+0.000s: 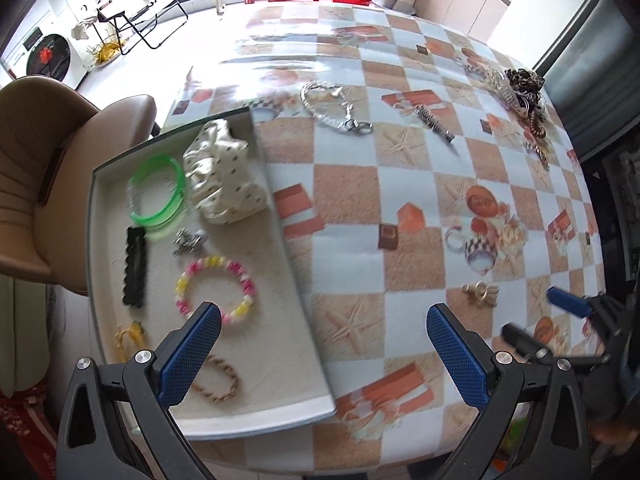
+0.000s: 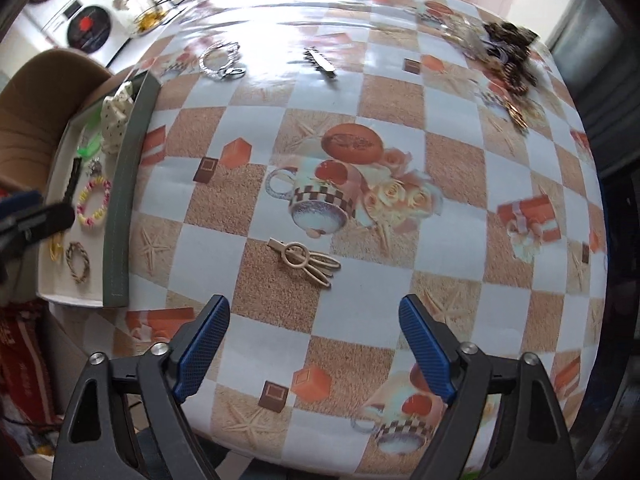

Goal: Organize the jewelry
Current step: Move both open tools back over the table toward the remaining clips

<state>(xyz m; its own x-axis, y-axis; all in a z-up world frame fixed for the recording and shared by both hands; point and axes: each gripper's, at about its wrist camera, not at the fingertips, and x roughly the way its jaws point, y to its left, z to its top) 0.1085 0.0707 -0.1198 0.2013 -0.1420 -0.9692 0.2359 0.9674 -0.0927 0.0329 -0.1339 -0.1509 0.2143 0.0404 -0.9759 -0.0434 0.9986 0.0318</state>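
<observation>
Gold hair clip (image 2: 306, 261) flat on tablecloth (image 2: 460, 168), just ahead of right gripper (image 2: 314, 344), long side slanting across; jaws spread, empty; left gripper (image 1: 324, 354) spread, empty, by tray (image 1: 304, 412), farther away

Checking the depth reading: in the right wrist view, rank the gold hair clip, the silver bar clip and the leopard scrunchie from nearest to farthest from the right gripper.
From the right gripper:
1. Gold hair clip, just ahead, centre.
2. Silver bar clip, far centre.
3. Leopard scrunchie, far right corner.
</observation>
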